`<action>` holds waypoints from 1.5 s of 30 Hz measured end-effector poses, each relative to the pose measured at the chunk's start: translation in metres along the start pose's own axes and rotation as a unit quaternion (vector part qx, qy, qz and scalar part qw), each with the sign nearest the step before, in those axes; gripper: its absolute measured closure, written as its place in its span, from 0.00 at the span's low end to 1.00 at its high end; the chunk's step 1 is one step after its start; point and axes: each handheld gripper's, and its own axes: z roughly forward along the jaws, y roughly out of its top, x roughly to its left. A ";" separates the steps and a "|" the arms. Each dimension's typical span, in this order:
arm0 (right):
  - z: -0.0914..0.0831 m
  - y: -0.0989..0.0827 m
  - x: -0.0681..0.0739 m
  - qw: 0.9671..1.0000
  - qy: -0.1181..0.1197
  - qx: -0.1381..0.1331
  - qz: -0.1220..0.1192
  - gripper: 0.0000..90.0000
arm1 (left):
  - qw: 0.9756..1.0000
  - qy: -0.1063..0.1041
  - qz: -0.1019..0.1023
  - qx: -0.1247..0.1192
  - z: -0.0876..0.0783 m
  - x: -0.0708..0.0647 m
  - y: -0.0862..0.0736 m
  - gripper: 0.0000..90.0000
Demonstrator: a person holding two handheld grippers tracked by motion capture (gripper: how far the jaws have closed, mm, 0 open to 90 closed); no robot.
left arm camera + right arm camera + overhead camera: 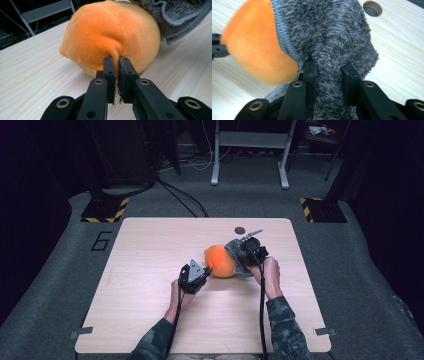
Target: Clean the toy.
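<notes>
In the high view, an orange plush ball (pixel 220 261) lies at the middle of the wooden table (pixel 150 285), with a grey fuzzy cloth (pixel 239 257) wrapped over its right side. The left gripper (pixel 202 272) meets the ball from the lower left; the right gripper (pixel 243 256) sits on the cloth.

In the left gripper view, the jaws are nearly together, pinching a small fold of the ball (pixel 110 37) at the centre of the frame.

In the right gripper view, the jaws clamp a thick bunch of the cloth (pixel 329 45) at lower centre; the ball (pixel 254 47) shows at left, and a round hole (pixel 372 8) in the table at upper right.
</notes>
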 end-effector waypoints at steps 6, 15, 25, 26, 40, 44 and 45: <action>-0.016 0.012 0.015 0.999 0.009 -0.015 -0.028 0.77 | 1.000 -0.009 0.008 -0.009 -0.007 -0.002 0.003 0.95; -0.001 0.031 0.049 0.997 0.026 0.001 -0.067 0.77 | 0.999 -0.015 0.020 -0.023 -0.008 -0.001 0.000 0.95; 0.008 0.013 0.020 0.999 0.009 0.018 -0.028 0.78 | 1.000 -0.019 0.011 -0.021 -0.007 0.004 -0.005 0.95; 0.010 0.010 0.017 1.000 0.011 0.023 -0.019 0.78 | 1.000 -0.018 0.013 -0.021 -0.007 0.004 -0.005 0.95; 0.042 -0.016 -0.015 0.997 -0.010 0.078 0.025 0.78 | 0.999 -0.016 0.012 -0.026 -0.007 0.004 -0.008 0.95; 0.051 -0.022 -0.018 0.995 -0.009 0.100 0.027 0.78 | 0.999 -0.017 0.015 -0.026 -0.007 0.006 -0.008 0.95; 0.048 -0.022 -0.018 0.995 -0.007 0.097 0.027 0.78 | 0.999 -0.018 0.013 -0.026 -0.007 0.005 -0.008 0.95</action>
